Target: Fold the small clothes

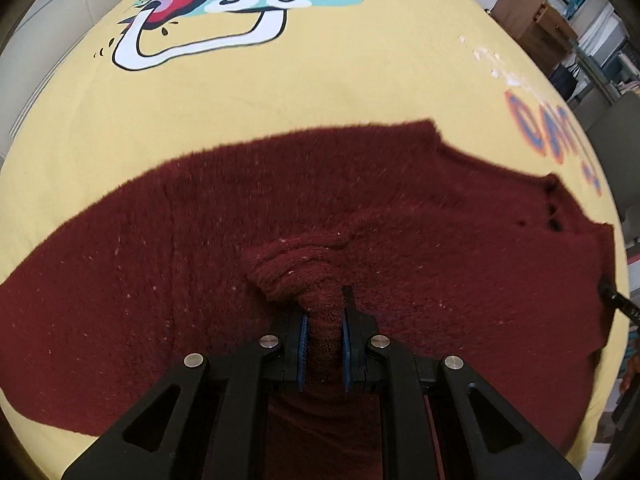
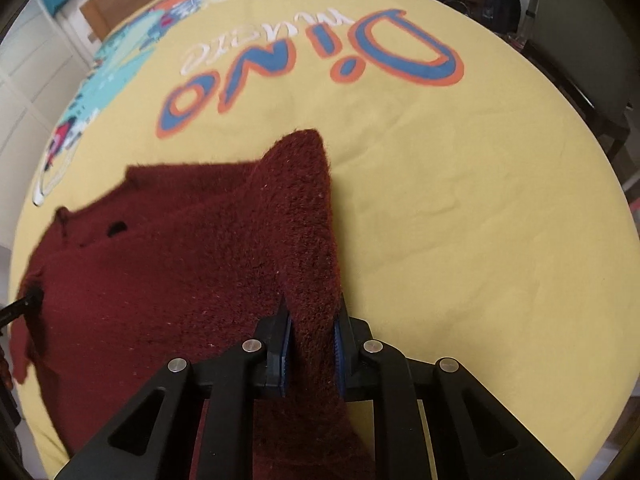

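Observation:
A small dark red knitted sweater (image 1: 180,220) lies spread on a yellow printed sheet (image 1: 320,80). My left gripper (image 1: 324,320) is shut on a bunched, twisted piece of the sweater's near edge. In the right wrist view the sweater (image 2: 160,248) lies to the left, with small buttonholes near its far left. My right gripper (image 2: 312,328) is shut on a raised fold of the sweater that runs forward to a lifted corner (image 2: 304,148). The tip of the other gripper (image 2: 24,304) shows at the sweater's left edge, and likewise at the right edge in the left wrist view (image 1: 616,300).
The yellow sheet (image 2: 480,200) carries a dinosaur cartoon (image 1: 240,0) and "Dino" lettering (image 2: 312,68). Wooden furniture and shelves (image 1: 540,12) stand beyond the far right edge. A dark chair (image 2: 592,92) stands at the right. White cupboards (image 2: 36,72) stand at the left.

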`<state>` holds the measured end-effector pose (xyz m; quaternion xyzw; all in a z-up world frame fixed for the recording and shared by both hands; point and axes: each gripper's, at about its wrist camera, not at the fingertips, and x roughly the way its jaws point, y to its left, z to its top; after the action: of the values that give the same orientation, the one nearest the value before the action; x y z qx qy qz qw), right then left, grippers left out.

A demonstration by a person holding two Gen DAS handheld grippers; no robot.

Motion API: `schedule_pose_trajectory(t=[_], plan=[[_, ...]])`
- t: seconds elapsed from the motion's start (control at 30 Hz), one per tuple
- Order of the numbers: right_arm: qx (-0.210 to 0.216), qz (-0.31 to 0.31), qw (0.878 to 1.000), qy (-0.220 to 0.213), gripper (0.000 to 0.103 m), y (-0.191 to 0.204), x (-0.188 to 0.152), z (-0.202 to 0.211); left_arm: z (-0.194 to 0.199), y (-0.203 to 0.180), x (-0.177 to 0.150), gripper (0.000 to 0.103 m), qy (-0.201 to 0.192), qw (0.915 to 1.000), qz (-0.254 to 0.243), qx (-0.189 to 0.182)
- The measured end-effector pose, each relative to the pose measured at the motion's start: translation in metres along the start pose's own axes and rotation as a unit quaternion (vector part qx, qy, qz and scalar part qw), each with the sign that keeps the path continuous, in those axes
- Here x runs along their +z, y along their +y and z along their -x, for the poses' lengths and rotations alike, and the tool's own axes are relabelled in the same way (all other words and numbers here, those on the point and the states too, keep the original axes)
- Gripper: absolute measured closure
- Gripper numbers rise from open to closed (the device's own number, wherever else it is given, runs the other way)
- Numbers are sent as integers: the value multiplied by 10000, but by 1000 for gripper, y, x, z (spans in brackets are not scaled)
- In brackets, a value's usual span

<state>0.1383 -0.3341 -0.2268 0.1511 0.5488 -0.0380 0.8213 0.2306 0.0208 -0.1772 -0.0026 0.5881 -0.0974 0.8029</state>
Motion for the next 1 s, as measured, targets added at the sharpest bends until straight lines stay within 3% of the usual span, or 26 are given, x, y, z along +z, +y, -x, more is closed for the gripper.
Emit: schedule_pose_trajectory(t=[0.13, 0.2, 0.23, 0.27, 0.3, 0.33, 0.37, 0.4, 0.5, 0.57, 0.73, 0.87, 1.0], plan=[[-254, 180, 9994, 151, 78, 12, 0, -10, 2, -12, -1, 88, -106, 9988, -352, 328], [-428, 322, 9984, 153, 66, 16, -1, -9, 5, -19, -2, 81, -182, 9973, -507, 497], [-540, 422, 9976, 118, 48, 18, -1, -6, 7, -22, -2, 78, -145, 9967, -500, 617], [-593, 514, 9969, 94, 36, 20, -1, -3, 11, -23, -1, 70, -153, 9966, -451, 675], [-603, 593, 9964, 55, 23, 23, -2, 1, 16, -25, -1, 53, -203, 9965, -436, 678], [-621, 644, 9960, 18, 23, 25, -3, 4, 22, -29, -1, 41, -267, 9962, -458, 684], [-690, 748, 9948, -61, 23, 30, -5, 10, 27, -32, -1, 20, -315, 9960, -476, 687], [-769, 859, 9932, -150, 22, 35, -6, 15, 32, -35, -1, 10, -372, 9958, -495, 669], [-854, 1197, 9879, -495, 14, 60, -7, 35, 45, -50, -2, 1, -595, 9943, -640, 607], [-731, 1327, 9865, -627, 0, 79, -6, 45, 52, -64, -4, 1, -843, 9913, -822, 581], [-225, 1566, 9825, -982, 0, 124, -16, 56, 43, -98, -15, 1, -1207, 9838, -1234, 489], [-104, 1589, 9819, -1021, 0, 144, -33, 30, 9, -101, -24, 1, -884, 9894, -1077, 418], [-341, 1683, 9823, -754, 0, 148, -52, -12, -26, -102, -39, 1, -675, 9887, -1150, 682]])
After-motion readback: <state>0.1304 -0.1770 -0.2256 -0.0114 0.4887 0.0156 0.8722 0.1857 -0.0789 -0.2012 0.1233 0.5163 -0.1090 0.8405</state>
